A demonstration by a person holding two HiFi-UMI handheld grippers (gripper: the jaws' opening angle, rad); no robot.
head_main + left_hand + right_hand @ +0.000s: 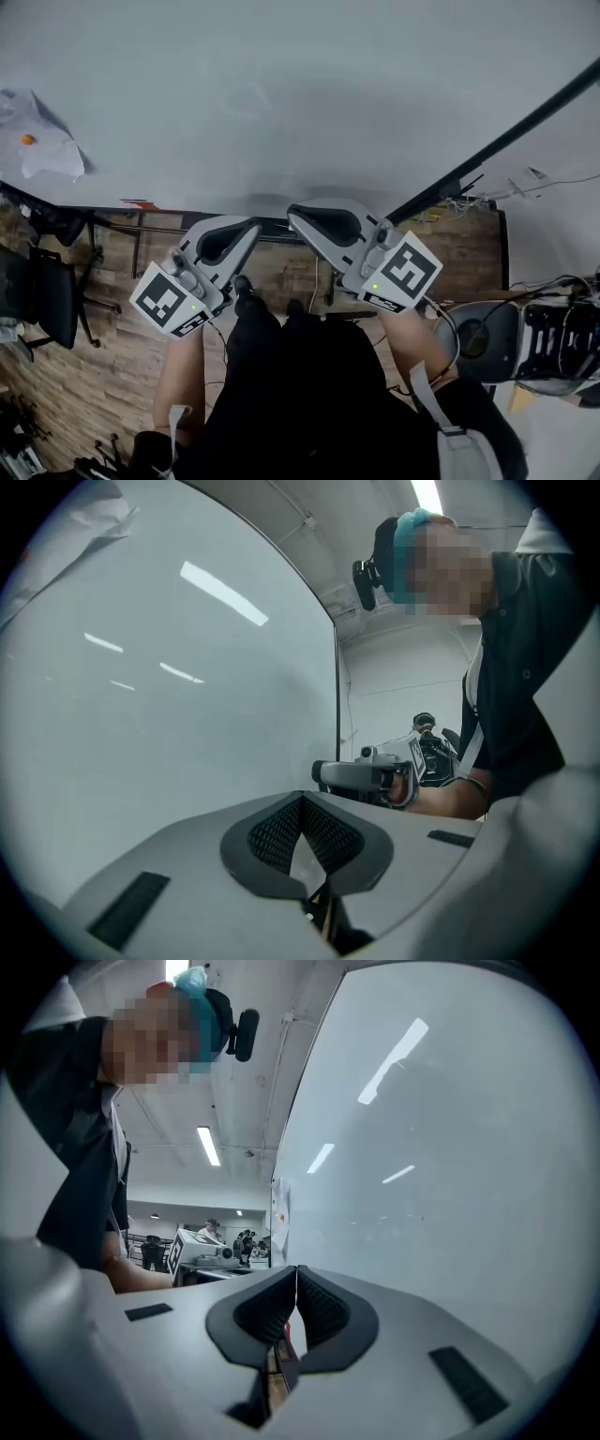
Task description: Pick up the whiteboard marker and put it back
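I stand at a large whiteboard point(281, 94) with both grippers held level, their tips close to its lower edge. My left gripper point(251, 225) is shut, its ribbed pads meeting at the tip point(302, 799) with nothing between them. My right gripper point(295, 214) is likewise shut and empty point(296, 1269). Each gripper shows in the other's view: the right gripper point(361, 775) and the left gripper point(202, 1249). A small red object point(139, 202) lies at the board's lower edge to the left; I cannot tell whether it is the marker. No marker is plainly in sight.
A crumpled sheet of paper point(42, 141) hangs on the board's left side. A black stand bar point(506, 141) slants along the board's right. Below are a wooden floor, a black chair point(47, 291) at the left and cabled equipment point(553, 337) at the right.
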